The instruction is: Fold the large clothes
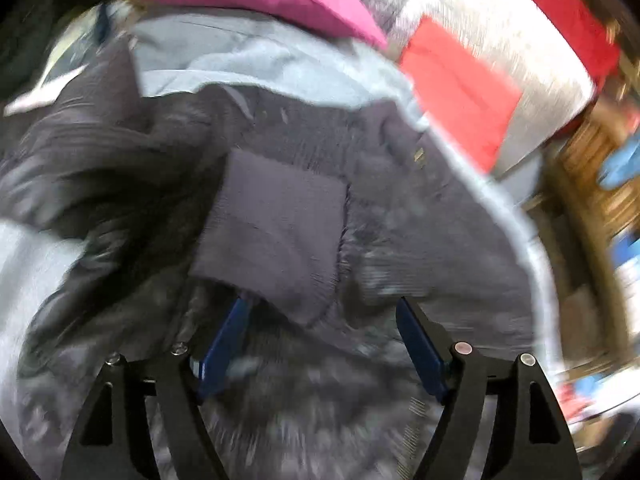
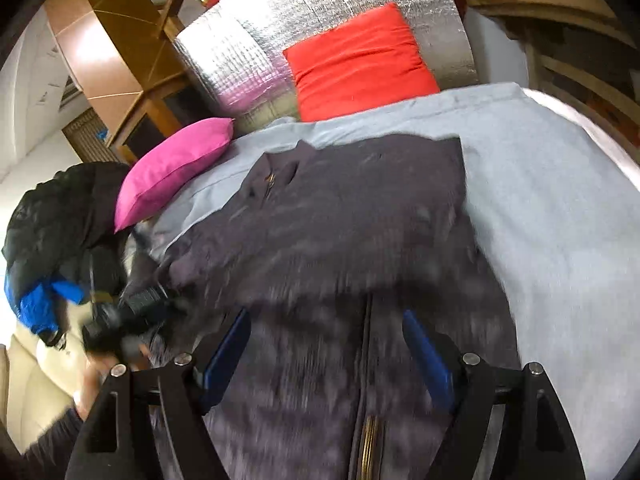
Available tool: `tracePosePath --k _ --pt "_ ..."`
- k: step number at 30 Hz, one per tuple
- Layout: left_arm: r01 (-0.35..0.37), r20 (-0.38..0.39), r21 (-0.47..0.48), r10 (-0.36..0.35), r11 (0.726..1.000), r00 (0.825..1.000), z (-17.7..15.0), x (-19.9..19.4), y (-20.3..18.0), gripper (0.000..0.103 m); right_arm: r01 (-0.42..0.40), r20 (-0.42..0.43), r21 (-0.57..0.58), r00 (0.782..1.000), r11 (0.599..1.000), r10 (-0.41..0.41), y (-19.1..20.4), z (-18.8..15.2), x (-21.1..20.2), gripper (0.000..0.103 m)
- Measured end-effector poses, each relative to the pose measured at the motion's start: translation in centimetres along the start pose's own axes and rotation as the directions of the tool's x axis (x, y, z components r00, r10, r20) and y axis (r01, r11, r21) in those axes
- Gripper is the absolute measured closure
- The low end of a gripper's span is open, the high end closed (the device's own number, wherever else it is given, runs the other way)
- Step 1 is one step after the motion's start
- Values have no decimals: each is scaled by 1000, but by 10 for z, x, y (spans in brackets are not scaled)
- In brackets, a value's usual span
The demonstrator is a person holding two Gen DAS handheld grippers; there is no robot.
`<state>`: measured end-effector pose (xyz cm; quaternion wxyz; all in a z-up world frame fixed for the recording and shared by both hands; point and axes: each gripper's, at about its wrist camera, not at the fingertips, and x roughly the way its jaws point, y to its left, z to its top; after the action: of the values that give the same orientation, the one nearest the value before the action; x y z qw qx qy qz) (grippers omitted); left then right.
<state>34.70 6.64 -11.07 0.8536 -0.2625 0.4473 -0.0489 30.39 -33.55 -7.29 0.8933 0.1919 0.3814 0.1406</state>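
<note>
While both grippers hang released, the dark grey zip-front padded jacket point(image 2: 340, 216) stretches lengthwise ahead of the right gripper point(image 2: 326, 344), its folded sleeve cuff point(image 1: 276, 224) lying just ahead of the left gripper point(image 1: 322, 336).

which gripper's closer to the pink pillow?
Left, probably. In the right wrist view the left gripper works at the jacket's edge just below the pink pillow; the right gripper hangs over the jacket's zipper, farther off.

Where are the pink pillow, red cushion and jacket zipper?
pink pillow point(image 2: 172, 168): right wrist view, middle of its face.
red cushion point(image 2: 360, 64): right wrist view, centre.
jacket zipper point(image 2: 366, 360): right wrist view, mid-length.
</note>
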Motion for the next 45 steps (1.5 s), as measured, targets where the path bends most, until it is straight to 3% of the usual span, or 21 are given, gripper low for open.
tracePosePath --k 3,7,8,9,13,15,21,23,24,25,26,27,28,30,32,35,36,39,42,45 --pt "77 96 -104 -67 992 993 6 -61 45 18 -7 -3 45 1000 999 7 -2 -31 -8 22" --pt "69 223 -293 -2 954 975 18 -118 141 17 -19 -29 76 999 997 21 1 -53 -6 22" --pt "51 244 -355 39 933 969 21 -128 170 17 -21 -36 77 999 997 24 4 -58 -6 22" --pt "45 261 -451 84 891 962 23 -138 211 17 -23 -42 74 999 997 26 5 -62 -9 22" --pt "95 289 -664 137 742 948 26 -154 319 18 -26 -45 68 999 997 29 9 -69 -15 22" --pt "103 303 -701 164 706 939 31 -157 352 18 -12 -50 55 999 998 15 12 -71 -14 22" --pt "70 286 -748 224 661 932 49 -149 400 19 17 -54 8 998 1000 -17 18 -75 -8 22" --pt "69 293 -745 232 664 927 51 -147 404 19 22 -55 8 998 1000 -21 17 -77 -6 22" --pt "59 296 -741 247 669 923 54 -147 404 26 25 -54 8 998 1000 -25 17 -78 -5 22" --pt "47 290 -738 253 673 923 56 -147 405 53 28 -53 7 998 1000 -28 18 -78 -4 22" --pt "12 252 -739 260 673 932 59 -143 408 67 31 -50 8 998 999 -31 18 -78 -3 22" --pt "-21 215 -747 271 665 938 60 -140 411 75 33 -47 8 998 999 -32 18 -78 -2 22" --pt "-19 215 -747 270 664 939 65 -136 419 77 34 -46 6 998 999 -34 18 -78 -2 22" --pt "-63 209 -718 301 693 931 70 -140 411 85 33 -44 8 998 999 -32 17 -77 -1 22" --pt "-108 226 -676 345 729 911 76 -152 392 88 26 -41 13 999 1000 -26 16 -77 -2 22" --pt "-199 292 -541 405 817 867 85 -172 335 89 12 -36 14 999 1000 -11 14 -78 -3 22" --pt "-232 336 -466 413 854 846 88 -183 305 89 8 -34 14 999 1000 -8 14 -79 -3 22" --pt "-278 451 -291 388 915 804 95 -207 228 89 -8 -25 24 1000 1000 8 12 -79 -5 22" --pt "-291 533 -143 321 946 783 100 -220 158 89 -32 -13 41 999 999 33 8 -80 -6 22" --pt "-272 584 41 198 961 787 100 -219 66 89 -56 2 61 998 997 56 4 -81 -8 22"
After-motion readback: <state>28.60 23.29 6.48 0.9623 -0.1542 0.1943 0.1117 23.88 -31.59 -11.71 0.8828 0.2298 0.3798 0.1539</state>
